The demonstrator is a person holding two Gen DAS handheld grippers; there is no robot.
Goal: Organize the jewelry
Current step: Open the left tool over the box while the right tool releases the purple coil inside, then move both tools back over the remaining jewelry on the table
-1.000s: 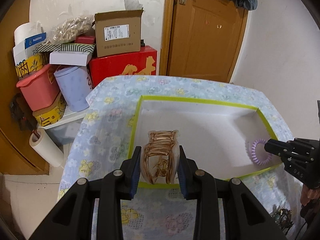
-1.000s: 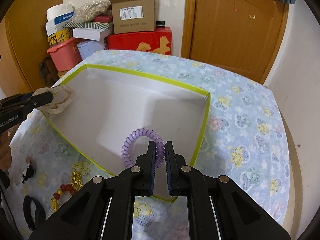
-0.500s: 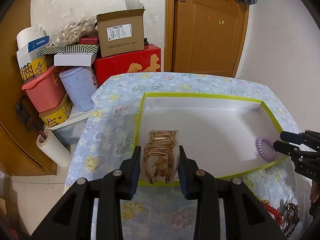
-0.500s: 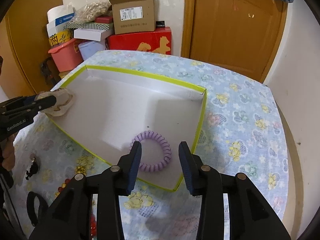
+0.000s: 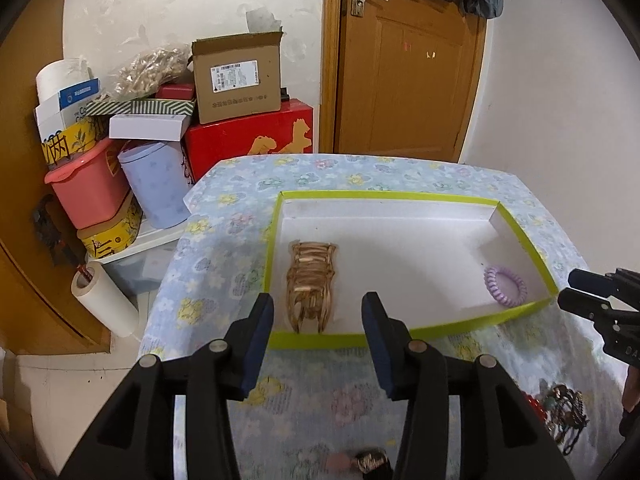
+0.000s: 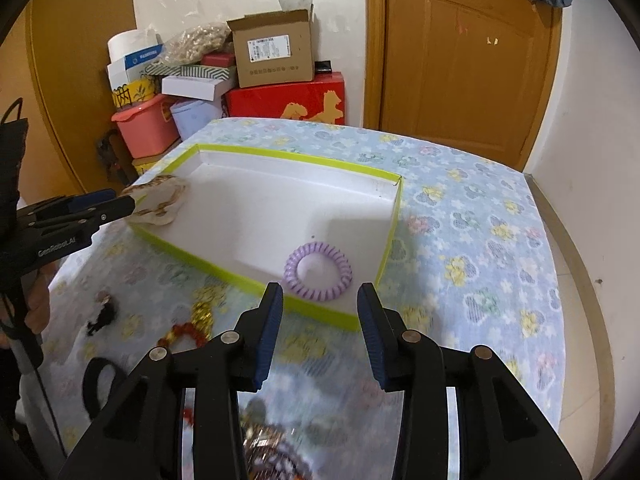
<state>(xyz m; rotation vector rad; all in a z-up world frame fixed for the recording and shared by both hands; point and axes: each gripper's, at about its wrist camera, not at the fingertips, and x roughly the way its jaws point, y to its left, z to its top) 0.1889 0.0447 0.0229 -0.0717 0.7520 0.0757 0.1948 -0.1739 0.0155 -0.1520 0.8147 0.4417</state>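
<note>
Both grippers have released their pieces into the tray (image 5: 408, 336).

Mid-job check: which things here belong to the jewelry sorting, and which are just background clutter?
Job:
- green-rimmed tray
- gold claw clip, in tray
- purple coil hair tie, in tray
- loose jewelry on cloth

Clutter:
- cardboard box
- red box
- pink bin
- paper roll

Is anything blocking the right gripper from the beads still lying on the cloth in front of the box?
Nothing visible does. The right gripper hangs open over the cloth, and the red and gold beads lie uncovered to its left, outside the box.
</note>
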